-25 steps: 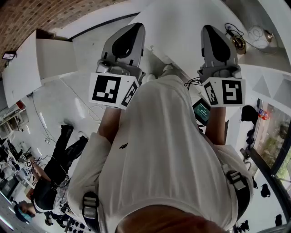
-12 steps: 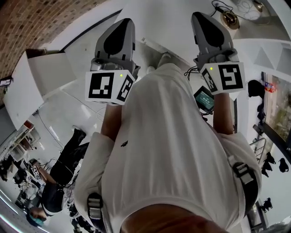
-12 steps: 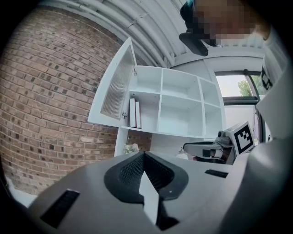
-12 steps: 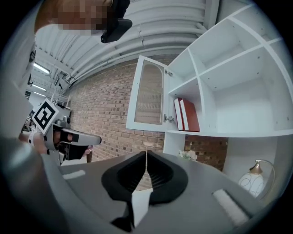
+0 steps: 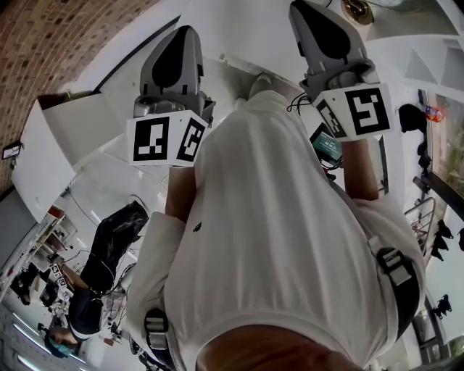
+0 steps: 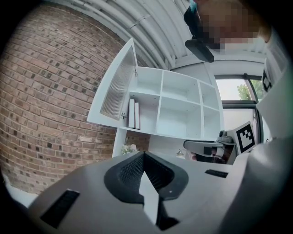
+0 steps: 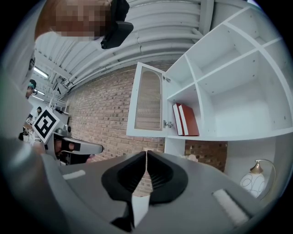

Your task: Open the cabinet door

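The white cabinet [image 7: 229, 87] hangs on a brick wall. Its leftmost door [image 7: 149, 100] has a ribbed glass panel and stands swung open to the left. The left gripper view shows the same cabinet [image 6: 183, 107] and open door [image 6: 116, 87] ahead and above. Two red books [image 7: 185, 119] stand in the uncovered compartment. My left gripper [image 6: 143, 154] is shut with nothing in it, well short of the cabinet. My right gripper [image 7: 146, 153] is likewise shut and empty. In the head view both grippers, left [image 5: 181, 36] and right [image 5: 308, 11], are held level in front of my chest.
A small lamp [image 7: 251, 183] with a white globe stands under the cabinet at the right. Another person [image 5: 94, 290] stands behind me at the lower left. A window [image 6: 238, 91] lies to the right of the cabinet.
In the head view the picture has tilted and both grippers sit slightly higher and further left. Both stay shut and empty.
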### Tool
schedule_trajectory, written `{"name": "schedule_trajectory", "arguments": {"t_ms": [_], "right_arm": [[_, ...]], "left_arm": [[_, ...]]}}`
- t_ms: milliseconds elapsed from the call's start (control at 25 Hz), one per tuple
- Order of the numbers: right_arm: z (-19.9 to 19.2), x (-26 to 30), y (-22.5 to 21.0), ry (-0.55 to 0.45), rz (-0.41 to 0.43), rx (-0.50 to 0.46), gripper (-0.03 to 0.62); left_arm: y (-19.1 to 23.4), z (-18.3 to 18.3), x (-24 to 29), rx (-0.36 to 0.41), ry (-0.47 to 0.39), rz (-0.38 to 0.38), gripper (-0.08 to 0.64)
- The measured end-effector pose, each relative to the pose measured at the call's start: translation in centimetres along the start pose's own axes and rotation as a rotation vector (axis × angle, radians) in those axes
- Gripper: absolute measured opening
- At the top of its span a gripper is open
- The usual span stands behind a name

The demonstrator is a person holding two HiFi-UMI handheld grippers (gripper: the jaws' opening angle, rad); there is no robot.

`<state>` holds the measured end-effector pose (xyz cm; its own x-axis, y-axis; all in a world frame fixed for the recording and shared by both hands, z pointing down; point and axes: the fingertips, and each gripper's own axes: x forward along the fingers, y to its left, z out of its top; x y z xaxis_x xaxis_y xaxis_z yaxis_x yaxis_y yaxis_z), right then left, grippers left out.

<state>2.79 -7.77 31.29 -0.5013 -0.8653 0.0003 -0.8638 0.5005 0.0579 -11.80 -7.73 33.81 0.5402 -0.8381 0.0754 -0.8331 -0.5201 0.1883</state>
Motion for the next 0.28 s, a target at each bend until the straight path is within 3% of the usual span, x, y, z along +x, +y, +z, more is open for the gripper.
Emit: {"name": "schedule_trajectory", "arguments": {"t_ms": [280], "right_arm": [[-0.49, -0.77, 0.12, 0.002, -0.018, 0.040, 0.020]], "left_arm": [[-0.18, -0.39, -0.36, -0.014, 0.009, -0.007, 0.009]]}}
